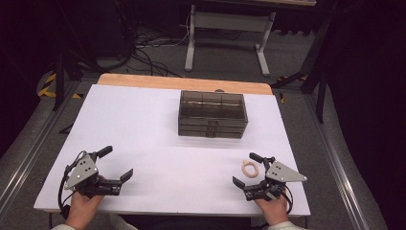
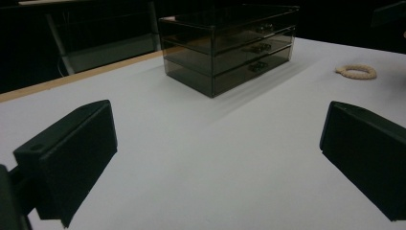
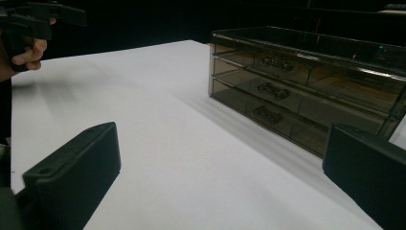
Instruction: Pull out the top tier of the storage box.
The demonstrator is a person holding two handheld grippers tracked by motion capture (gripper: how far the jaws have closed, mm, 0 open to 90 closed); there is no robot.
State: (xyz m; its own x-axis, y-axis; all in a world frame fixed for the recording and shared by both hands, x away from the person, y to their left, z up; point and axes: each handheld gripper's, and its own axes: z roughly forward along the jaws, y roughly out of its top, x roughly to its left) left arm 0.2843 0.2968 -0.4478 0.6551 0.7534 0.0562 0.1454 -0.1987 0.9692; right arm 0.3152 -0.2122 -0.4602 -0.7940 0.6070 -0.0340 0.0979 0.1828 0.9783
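Note:
A smoky clear drawer box [image 1: 213,114] with three drawers, all pushed in, stands at the middle back of the white tabletop [image 1: 158,143]. It also appears ahead in both gripper views [image 2: 230,45] [image 3: 306,76]. A small beige rope ring [image 1: 249,168] [image 2: 355,72] lies flat at the front right. My right gripper [image 1: 245,171] [image 3: 225,158] is open, and the ring lies close by its far finger. My left gripper [image 1: 117,163] [image 2: 215,143] stands open at the front left with bare table between its jaws.
A wooden strip [image 1: 184,84] edges the table's far side. Behind it stand a white desk frame [image 1: 227,28] and floor cables [image 1: 143,48]. Metal rails run along both sides of the table. The left hand [image 3: 24,50] shows far off in the right gripper view.

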